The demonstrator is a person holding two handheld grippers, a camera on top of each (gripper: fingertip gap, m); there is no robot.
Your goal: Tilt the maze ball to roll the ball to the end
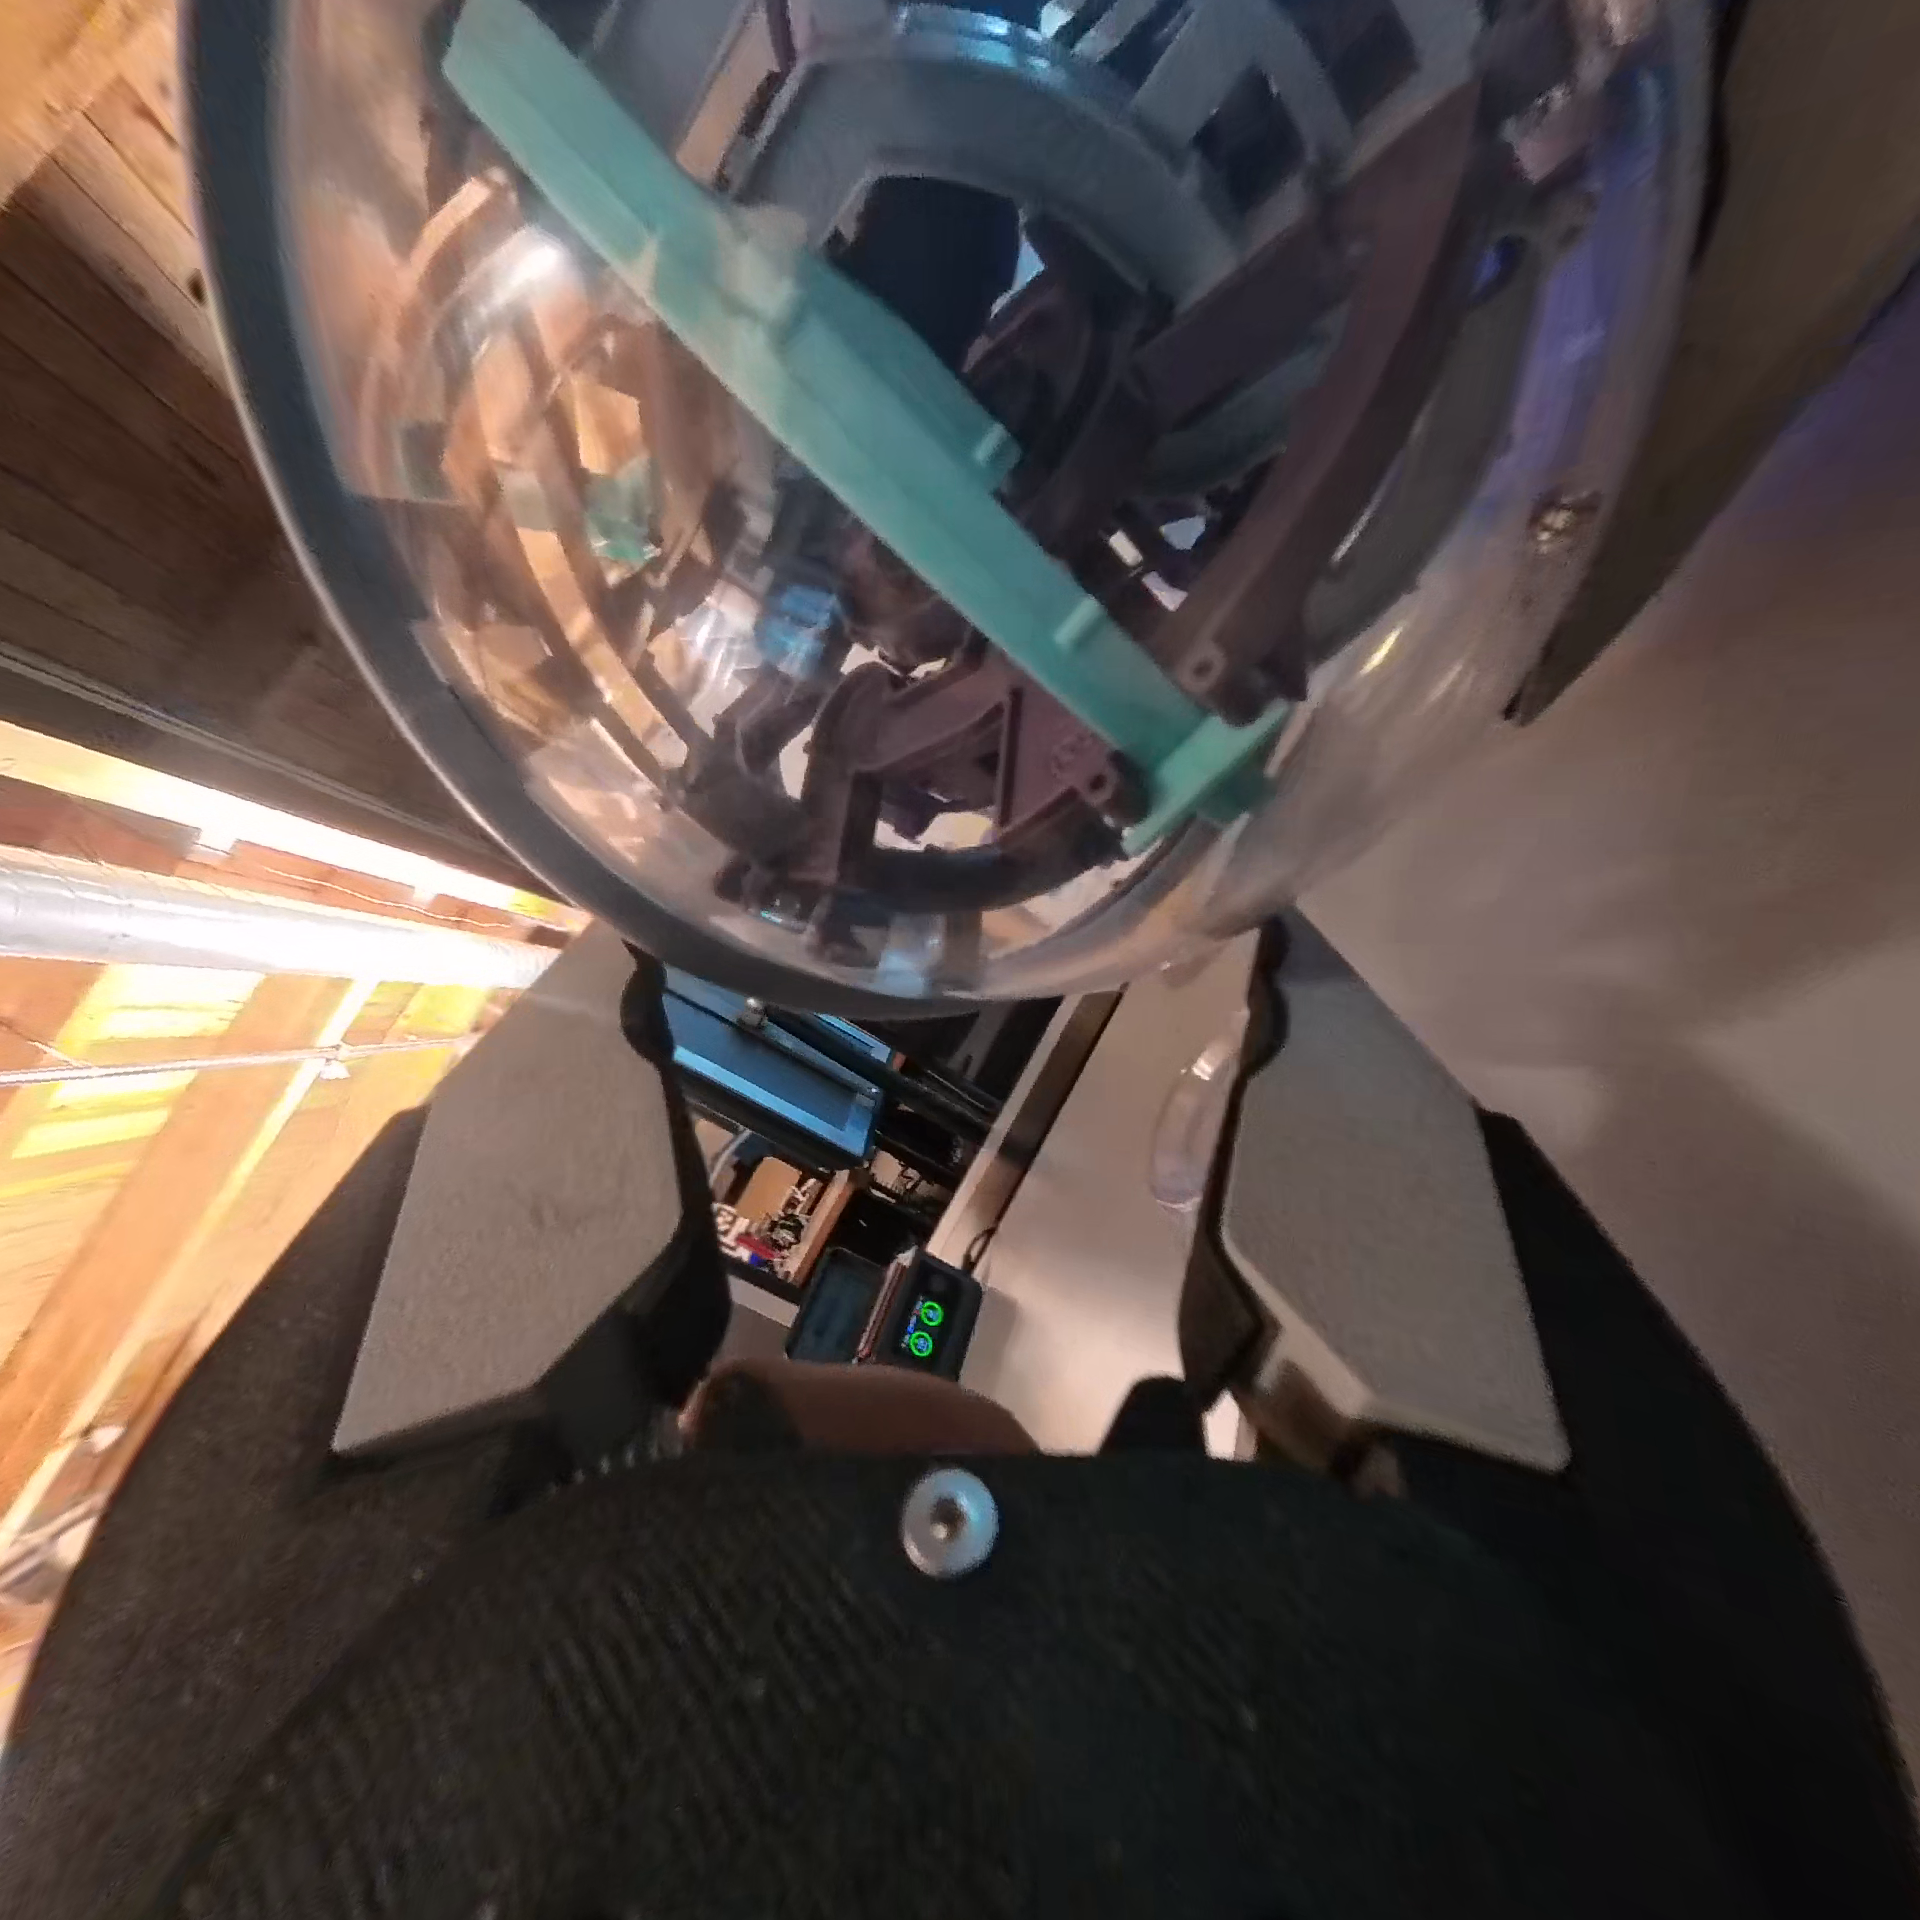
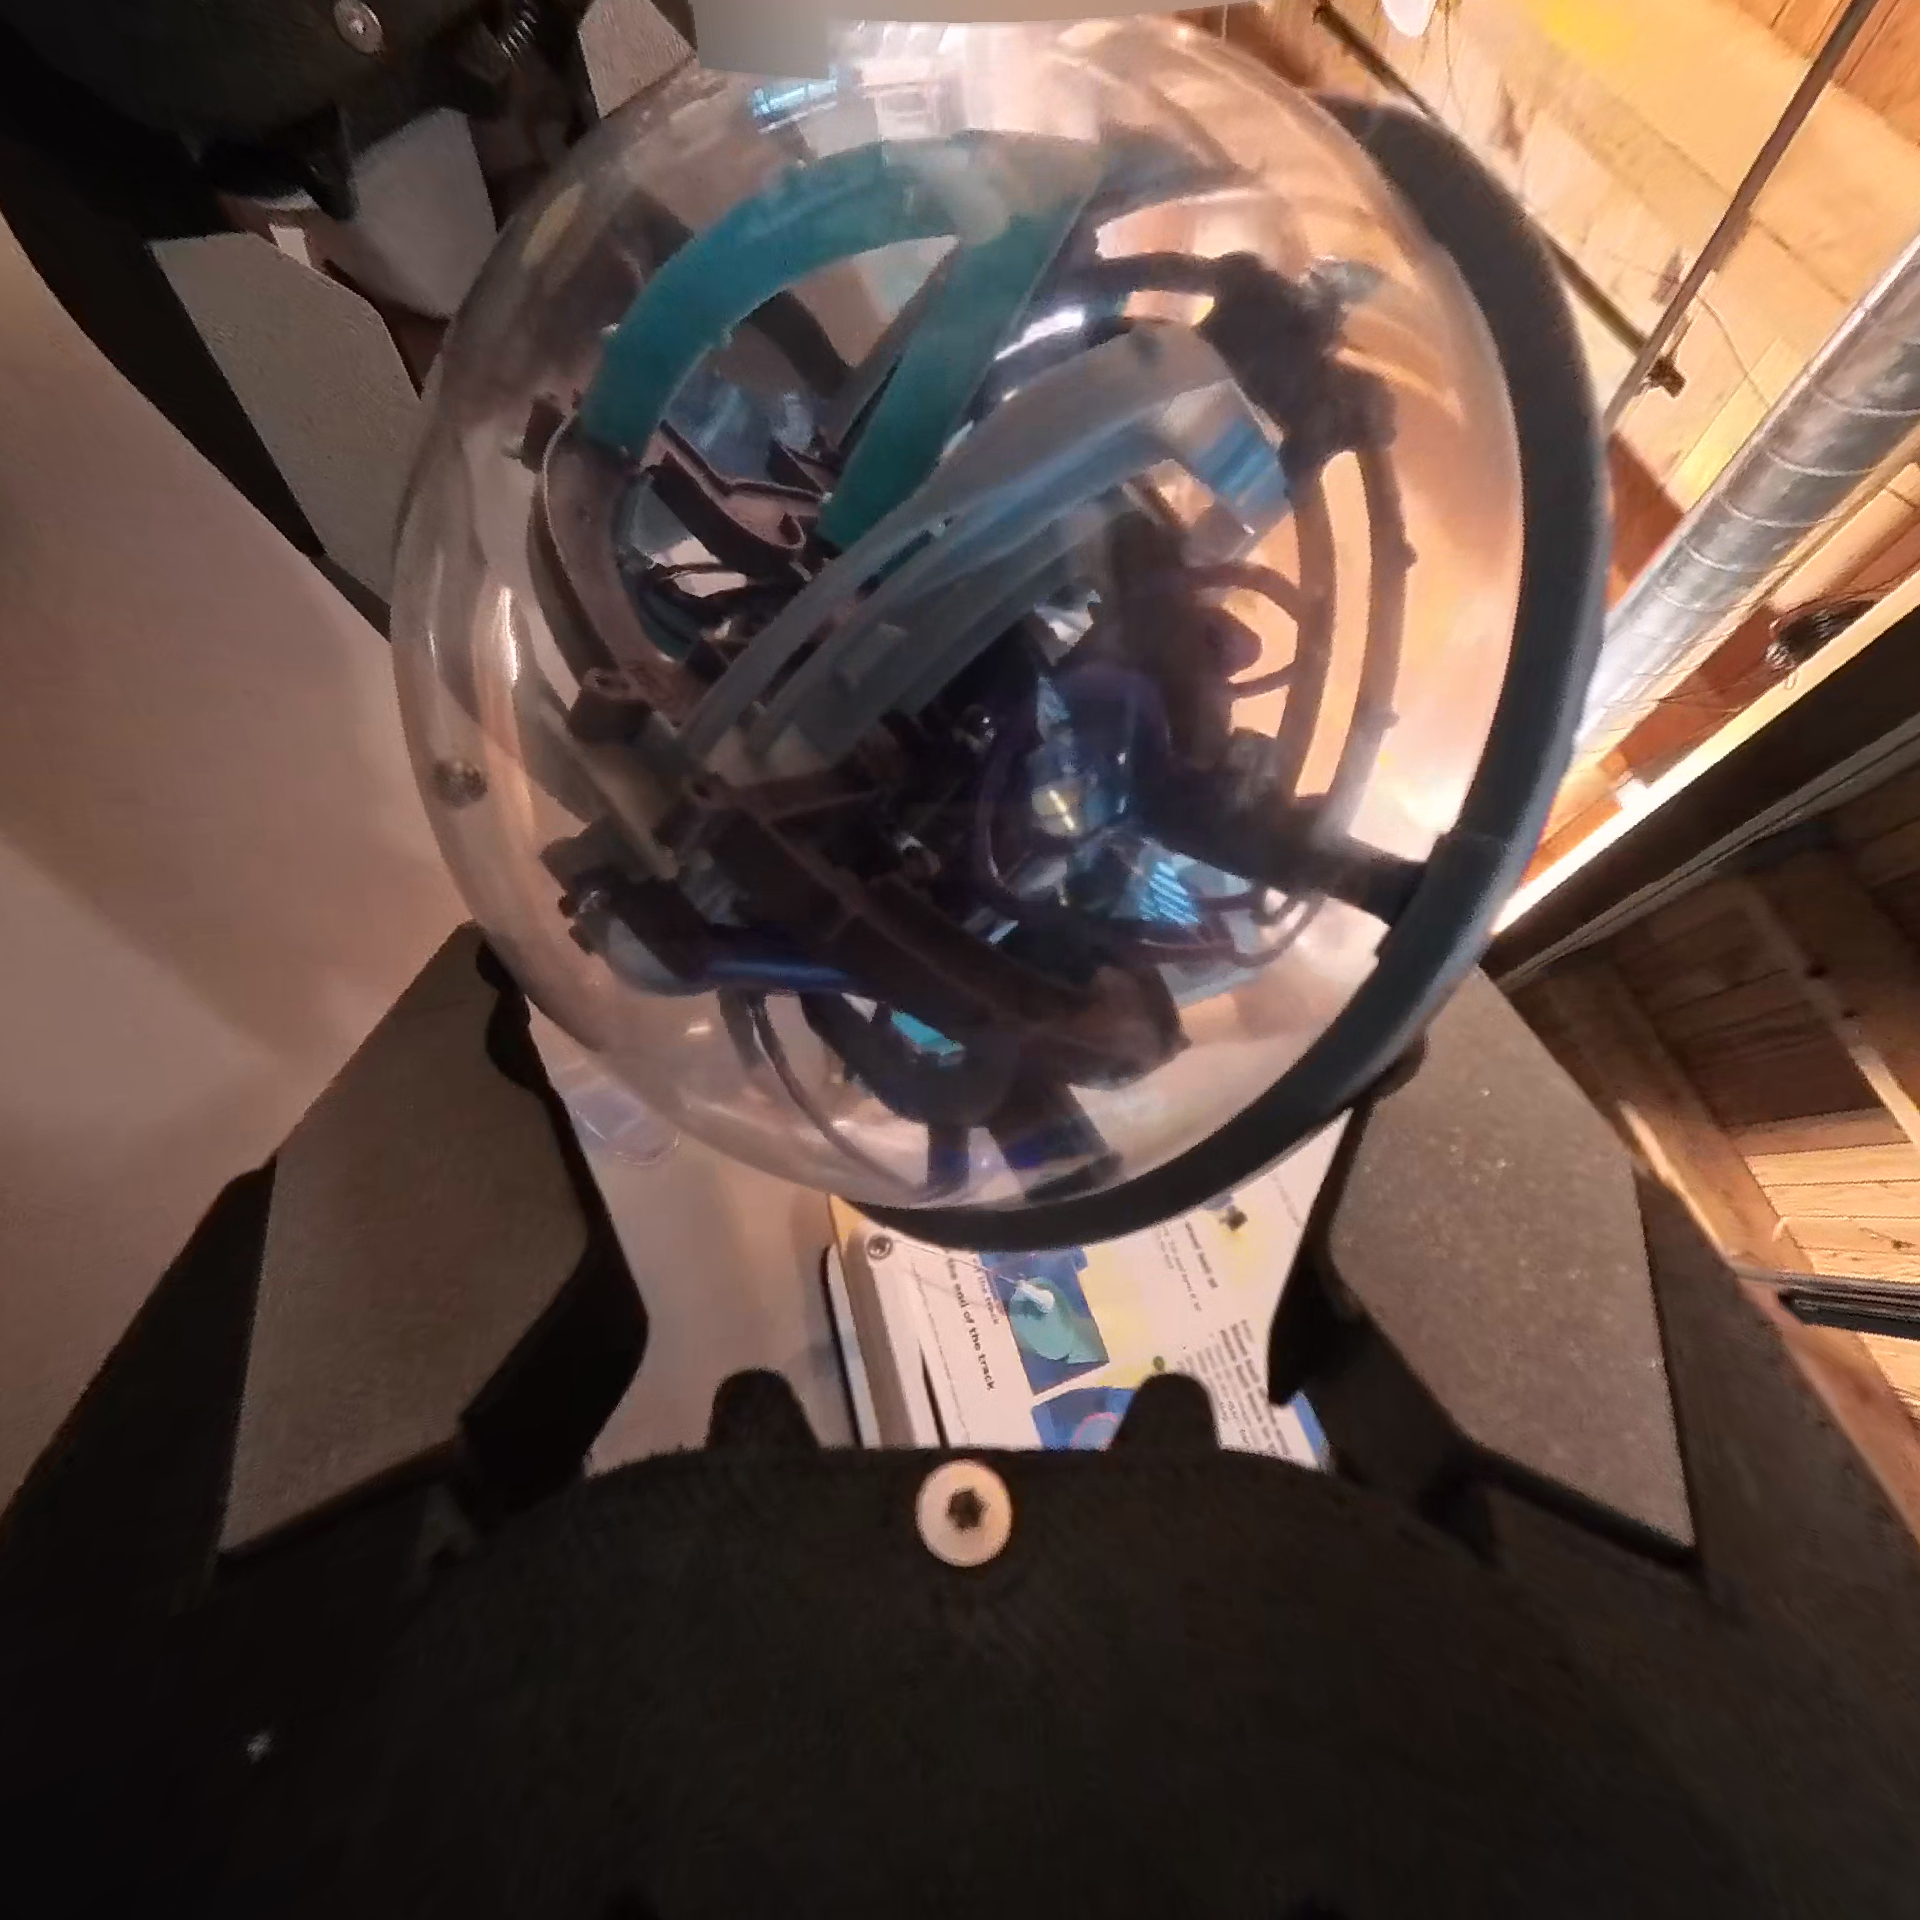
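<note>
The maze ball (image 1: 831,468) is a clear plastic sphere with a dark band around it and teal, grey and dark tracks inside. It fills the upper left wrist view and the middle of the right wrist view (image 2: 935,675). My left gripper (image 1: 956,977) has its two fingertips pressed on the sphere's lower curve. My right gripper (image 2: 945,1029) grips the sphere from the opposite side, one fingertip on the clear shell, the other at the dark band. One left gripper finger (image 2: 312,343) shows at the top left there. I cannot make out the small ball inside.
A printed instruction sheet (image 2: 1039,1340) lies below the sphere. A small device with green lights (image 1: 914,1330) and a blue-grey box (image 1: 769,1081) sit beyond the left fingers. Wooden beams and a silver duct (image 2: 1766,499) run along one side, and a pale surface (image 2: 156,727) along the other.
</note>
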